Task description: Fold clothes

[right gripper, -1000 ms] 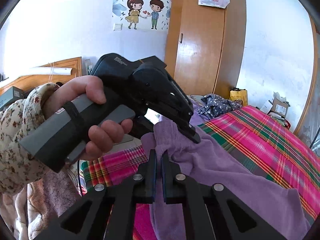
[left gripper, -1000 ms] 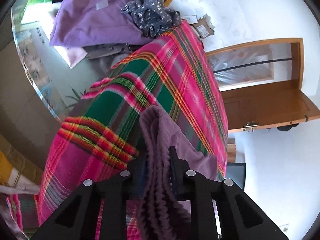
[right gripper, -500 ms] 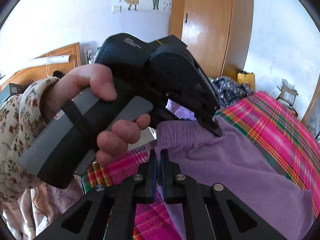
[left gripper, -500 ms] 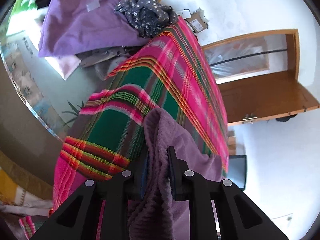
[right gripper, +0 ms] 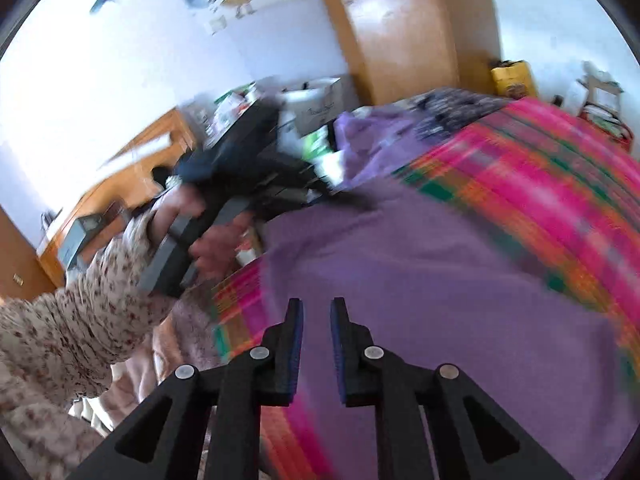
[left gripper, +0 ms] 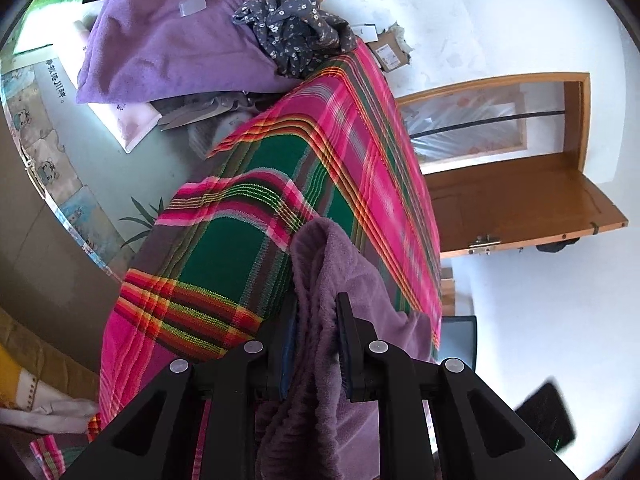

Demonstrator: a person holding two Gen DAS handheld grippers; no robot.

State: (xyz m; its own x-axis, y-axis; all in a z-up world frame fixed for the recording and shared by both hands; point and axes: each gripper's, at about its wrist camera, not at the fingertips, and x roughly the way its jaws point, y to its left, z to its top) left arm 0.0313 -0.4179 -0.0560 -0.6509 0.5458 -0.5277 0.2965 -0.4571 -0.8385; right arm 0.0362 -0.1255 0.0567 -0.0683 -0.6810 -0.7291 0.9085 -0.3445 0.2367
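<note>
A purple fleece garment [left gripper: 320, 320] bunches between the fingers of my left gripper [left gripper: 316, 308], which is shut on it, above the pink and green plaid bedspread [left gripper: 352, 152]. In the blurred right wrist view the same purple garment [right gripper: 420, 272] lies spread across the plaid bedspread [right gripper: 560, 168]. My right gripper [right gripper: 316, 308] hovers over its near edge, slightly open, with nothing between its fingers. The left gripper's body [right gripper: 240, 168] shows there in a hand with a floral sleeve [right gripper: 80, 312], at the garment's far left corner.
A purple blanket [left gripper: 172, 40] and a dark floral garment [left gripper: 296, 36] are piled at the bed's far end. A wooden door [left gripper: 512, 196] stands right of the bed; a wooden wardrobe [right gripper: 404, 28] and a cardboard box [left gripper: 390, 54] lie beyond it.
My right gripper has let go of the purple garment, opened a little and pulled back fast. The garment now lies spread on the bed. The left gripper keeps its hold.
</note>
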